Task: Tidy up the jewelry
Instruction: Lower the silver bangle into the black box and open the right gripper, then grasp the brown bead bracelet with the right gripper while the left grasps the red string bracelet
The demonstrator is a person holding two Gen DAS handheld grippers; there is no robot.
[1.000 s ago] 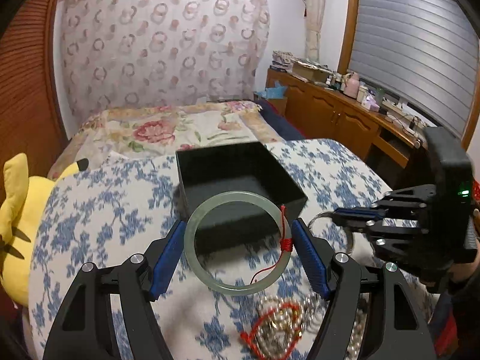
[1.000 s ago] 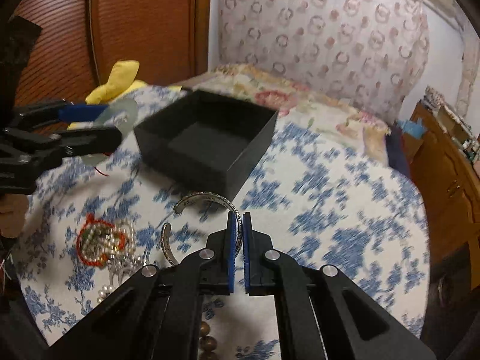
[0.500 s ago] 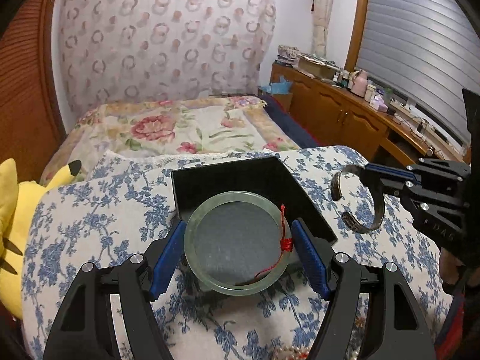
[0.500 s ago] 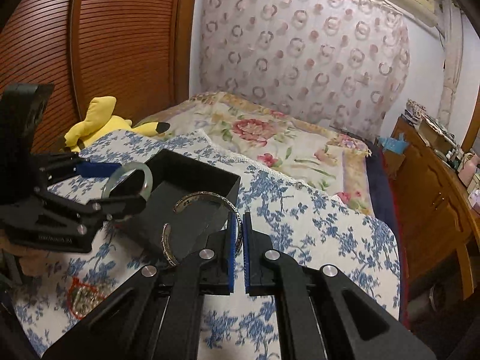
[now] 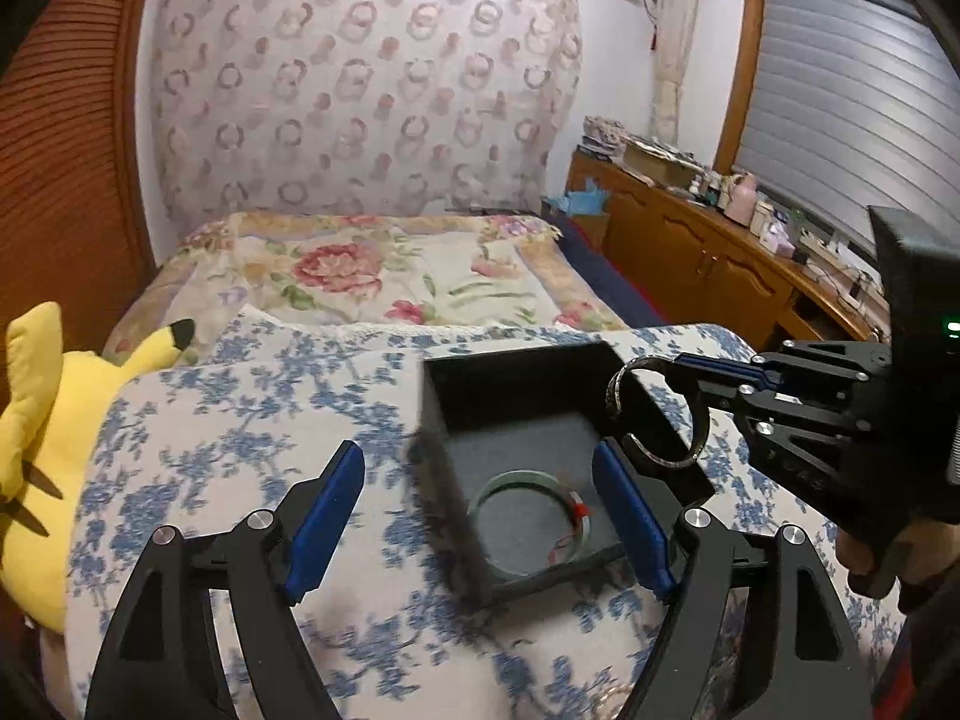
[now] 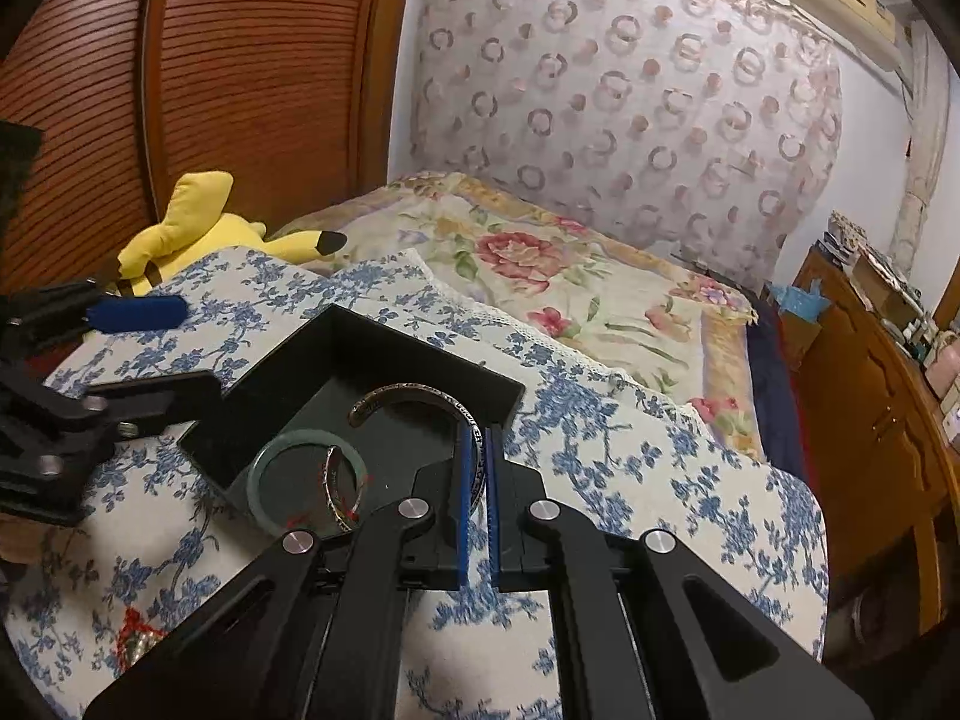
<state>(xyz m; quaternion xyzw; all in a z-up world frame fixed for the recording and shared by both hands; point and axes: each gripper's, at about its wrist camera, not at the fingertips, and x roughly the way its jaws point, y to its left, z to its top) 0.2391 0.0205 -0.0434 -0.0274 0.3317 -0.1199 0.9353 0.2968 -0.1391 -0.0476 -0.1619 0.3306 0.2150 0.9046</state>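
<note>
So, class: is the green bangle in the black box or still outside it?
In. The green bangle lies flat on the black box's floor, clear of the left gripper, whose jaws are opening with nothing gripped.

The green bangle (image 5: 529, 521) looks like smooth, shiny stone w/ a thin red string on it. The silver cuff (image 6: 420, 414) is shiny metal w/ tiny bumpy marks. The black box (image 5: 456, 420) looks matt, w/ a soft grey felt-like floor. The left gripper (image 5: 480, 519) is dull black plastic, blue rubbery pads and shiny metal screws; the right gripper (image 6: 477, 504) looks the same. The bed cover (image 5: 240, 420) is soft cloth w/ blue flowers. The yellow toy (image 6: 198, 228) is fuzzy plush. The cabinets (image 5: 690, 264) are glossy wood.
</note>
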